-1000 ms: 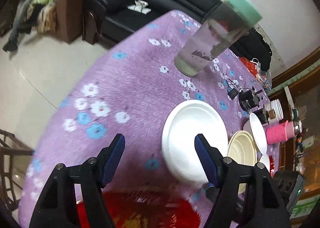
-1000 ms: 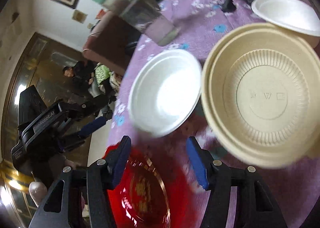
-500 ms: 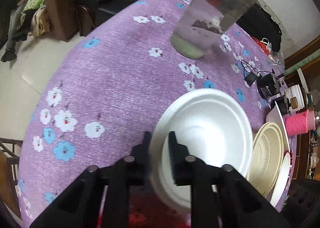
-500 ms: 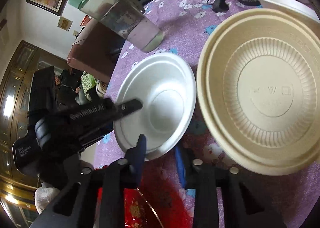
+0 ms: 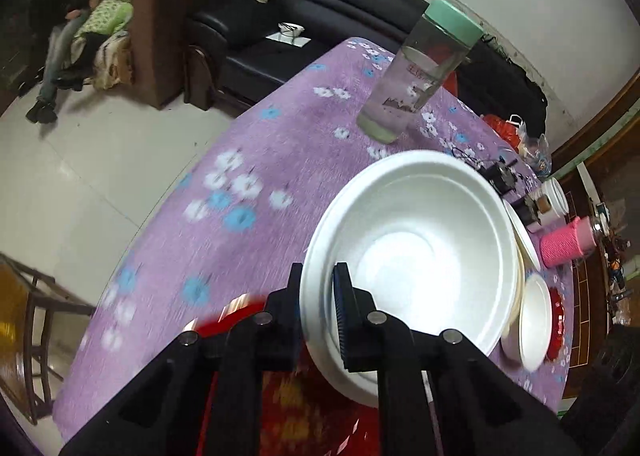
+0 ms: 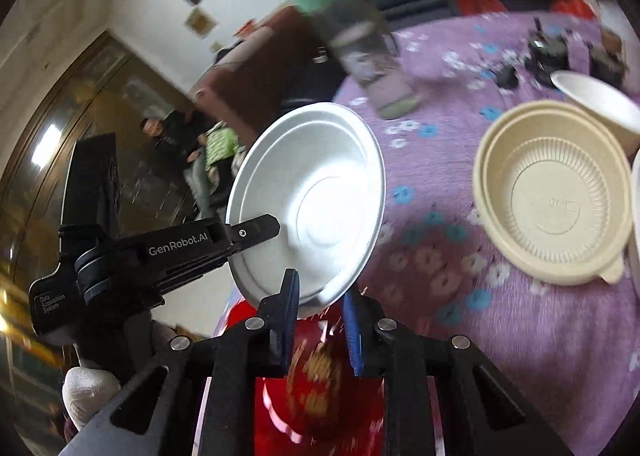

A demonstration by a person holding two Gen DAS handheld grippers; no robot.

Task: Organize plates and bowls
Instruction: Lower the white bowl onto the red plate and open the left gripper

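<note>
A white foam bowl (image 5: 416, 252) is lifted off the purple flowered table (image 5: 256, 160). My left gripper (image 5: 318, 308) is shut on its near rim. In the right wrist view the same white bowl (image 6: 316, 200) hangs tilted in the air, held by my left gripper (image 6: 256, 230) at its left rim and by my right gripper (image 6: 320, 310), shut on its lower rim. A red plate with gold print (image 6: 320, 384) lies under both grippers. A beige ribbed bowl (image 6: 556, 192) and a white bowl (image 6: 600, 104) sit to the right.
A tall clear bottle with a green lid (image 5: 420, 68) stands at the back of the table. A pink cup (image 5: 568, 244), small white dishes (image 5: 534, 312), chargers and cables (image 5: 504, 176) crowd the right side. The table's left edge drops to the floor.
Both grippers closed on the white bowl's rim and lifted it off the table; it now hangs tilted above the red plate.
</note>
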